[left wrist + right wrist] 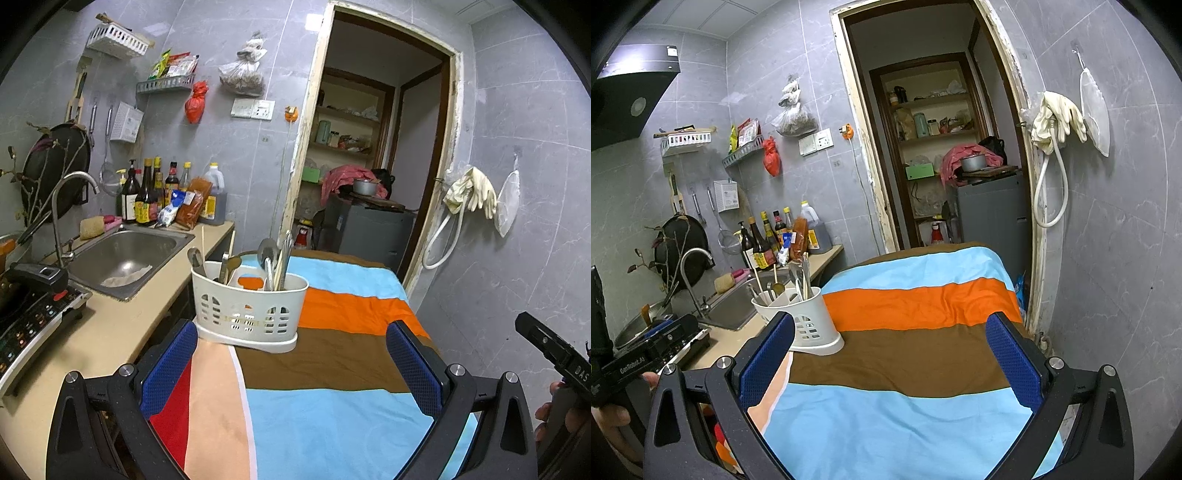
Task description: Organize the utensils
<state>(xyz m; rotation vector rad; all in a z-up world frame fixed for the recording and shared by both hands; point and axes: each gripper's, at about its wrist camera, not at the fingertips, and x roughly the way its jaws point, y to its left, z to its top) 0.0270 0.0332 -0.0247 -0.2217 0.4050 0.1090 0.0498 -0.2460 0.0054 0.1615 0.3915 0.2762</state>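
Note:
A white slotted utensil caddy stands at the left edge of the striped cloth, just beyond my left gripper. Spoons, chopsticks and other metal utensils stick up out of it. My left gripper is open with nothing between its blue pads. In the right wrist view the caddy sits to the left, behind the left pad of my right gripper, which is also open and empty above the striped cloth.
A beige counter with a steel sink, a tap, sauce bottles and an induction hob runs along the left. A doorway opens behind the table. The other handle and a hand show at the right edge.

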